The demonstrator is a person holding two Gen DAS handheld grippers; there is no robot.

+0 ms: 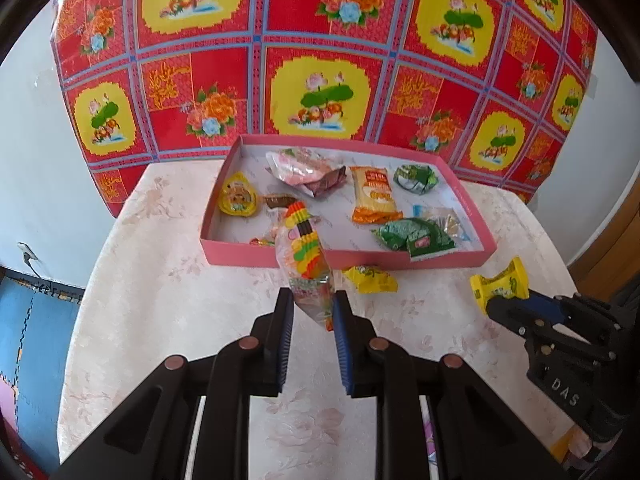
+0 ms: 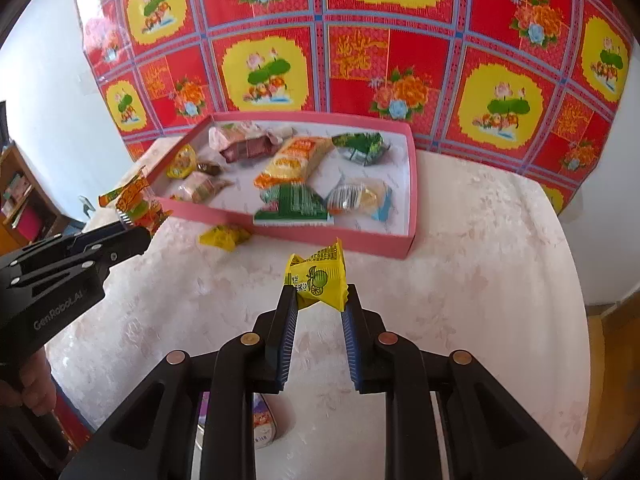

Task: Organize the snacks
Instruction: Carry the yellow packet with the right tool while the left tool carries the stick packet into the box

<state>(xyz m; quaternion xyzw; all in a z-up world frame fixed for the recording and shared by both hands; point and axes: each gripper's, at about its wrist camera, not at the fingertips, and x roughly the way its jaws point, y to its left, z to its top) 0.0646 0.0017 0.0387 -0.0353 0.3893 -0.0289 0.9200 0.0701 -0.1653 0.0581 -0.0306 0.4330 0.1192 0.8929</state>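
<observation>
Between my left gripper's fingers I pinch a long clear candy bag by its crimped lower end, so the bag stands up in front of the near wall of the pink tray. My right gripper has its fingers closed on a small yellow lime packet, held above the table just short of the tray. Both snacks look light, soft and crinkly; I judge the film slippery, so the sealed seams are the sensible places to grip, and squeezing the middle could crush what is inside. The candy bag is floppy and top-heavy, likely to swing or fold as I carry it over the wall. A second yellow packet lies loose on the table, just beside the tray's near wall and between my two grippers. Inside the tray, an orange wafer pack, green packets, a round yellow jelly cup and a pinkish bag already crowd the floor, leaving bare patches mostly along the near left. The near wall is the main obstacle, and my two grippers could foul each other there.
</observation>
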